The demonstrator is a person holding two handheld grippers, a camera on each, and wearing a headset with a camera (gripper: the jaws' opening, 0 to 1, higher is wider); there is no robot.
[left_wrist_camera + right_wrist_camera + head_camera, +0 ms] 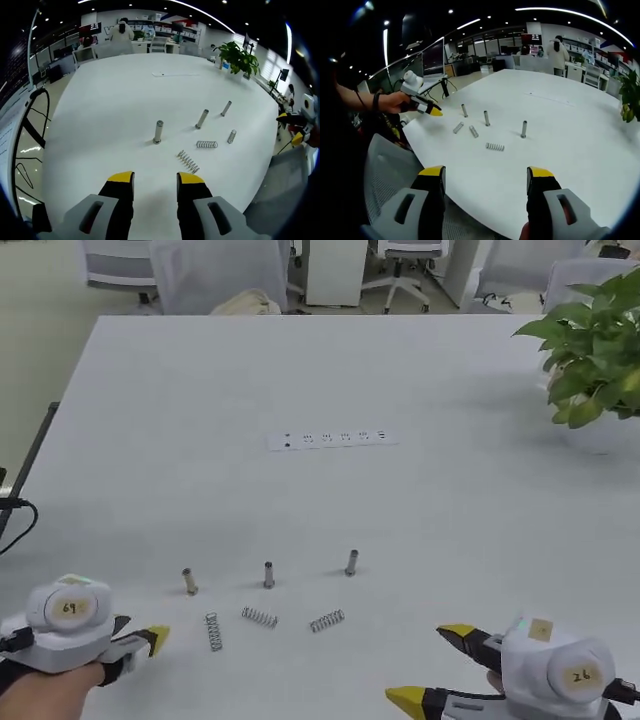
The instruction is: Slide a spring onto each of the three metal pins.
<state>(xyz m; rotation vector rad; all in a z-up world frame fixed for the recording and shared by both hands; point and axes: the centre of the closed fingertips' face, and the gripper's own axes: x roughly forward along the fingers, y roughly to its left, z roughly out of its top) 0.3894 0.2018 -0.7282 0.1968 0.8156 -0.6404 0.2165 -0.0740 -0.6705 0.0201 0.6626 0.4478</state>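
Three short metal pins stand upright on the white table: left pin [190, 582], middle pin [268, 575], right pin [351, 562]. Three springs lie just in front of them: left spring [213, 631], middle spring [260, 617], right spring [327, 621]. My left gripper [158, 638] hovers open at the near left, a short way from the left spring [187, 161] and left pin [158, 132]. My right gripper [432, 665] is open at the near right, with nothing between its yellow-tipped fingers; its view shows the pins [486, 118] and springs [494, 146] ahead.
A white power strip [332, 439] lies mid-table beyond the pins. A potted plant [597, 350] stands at the far right. Office chairs [215, 275] line the far edge. A black cable [18, 510] hangs off the left edge.
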